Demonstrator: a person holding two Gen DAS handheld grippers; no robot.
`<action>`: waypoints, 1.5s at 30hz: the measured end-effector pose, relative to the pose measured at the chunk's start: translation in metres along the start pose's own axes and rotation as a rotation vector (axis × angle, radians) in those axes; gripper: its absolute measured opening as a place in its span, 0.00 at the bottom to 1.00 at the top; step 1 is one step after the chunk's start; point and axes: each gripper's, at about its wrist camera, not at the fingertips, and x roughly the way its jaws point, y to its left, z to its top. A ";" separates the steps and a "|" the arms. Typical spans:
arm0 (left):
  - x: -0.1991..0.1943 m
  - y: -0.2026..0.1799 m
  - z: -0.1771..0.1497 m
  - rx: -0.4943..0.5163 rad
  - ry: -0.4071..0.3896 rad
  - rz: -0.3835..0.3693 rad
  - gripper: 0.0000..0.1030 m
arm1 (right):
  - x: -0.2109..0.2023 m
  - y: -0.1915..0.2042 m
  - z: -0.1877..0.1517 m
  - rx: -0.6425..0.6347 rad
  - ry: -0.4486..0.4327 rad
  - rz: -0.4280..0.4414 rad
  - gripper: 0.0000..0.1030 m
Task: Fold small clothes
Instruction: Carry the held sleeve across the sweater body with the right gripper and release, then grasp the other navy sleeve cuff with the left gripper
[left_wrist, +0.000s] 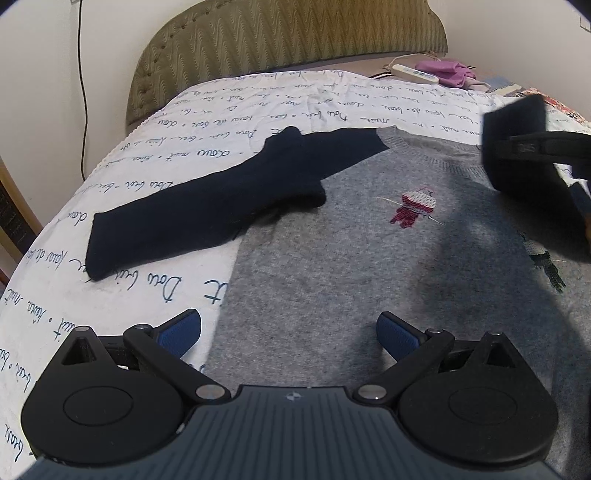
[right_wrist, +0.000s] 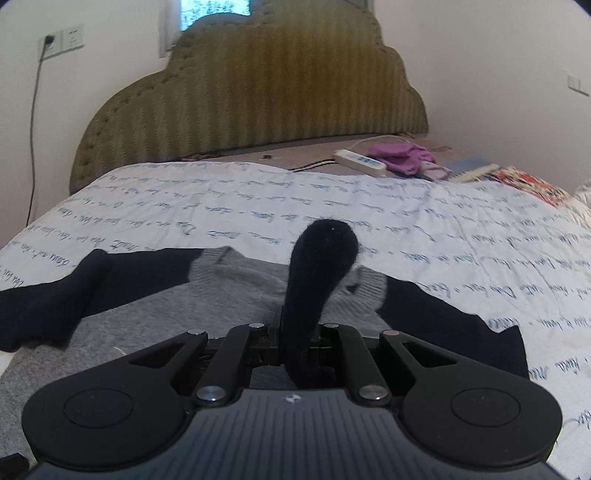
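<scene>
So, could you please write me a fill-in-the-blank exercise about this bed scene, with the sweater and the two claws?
1. The body of the sweater is ____ in colour, and its sleeves are dark navy.
2. The right claw is shut on the sweater's dark ____.
3. The left claw is ____ and holds nothing.
4. The white power strip lies near the bed's ____, beside a purple cloth.

Missing words: grey; sleeve; open; headboard

Left claw (left_wrist: 288, 334) spread wide; right claw (right_wrist: 295, 332) clamped on sleeve (right_wrist: 321, 266).
</scene>
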 end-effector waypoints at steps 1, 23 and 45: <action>-0.001 0.002 0.000 -0.001 -0.001 0.003 0.99 | 0.003 0.007 0.001 -0.017 0.000 0.007 0.08; 0.002 0.043 -0.004 -0.076 0.015 0.043 0.99 | 0.032 0.076 -0.008 -0.112 0.155 0.207 0.66; 0.046 0.178 -0.007 -0.799 0.026 -0.245 0.89 | -0.011 0.083 -0.015 -0.021 0.135 0.355 0.67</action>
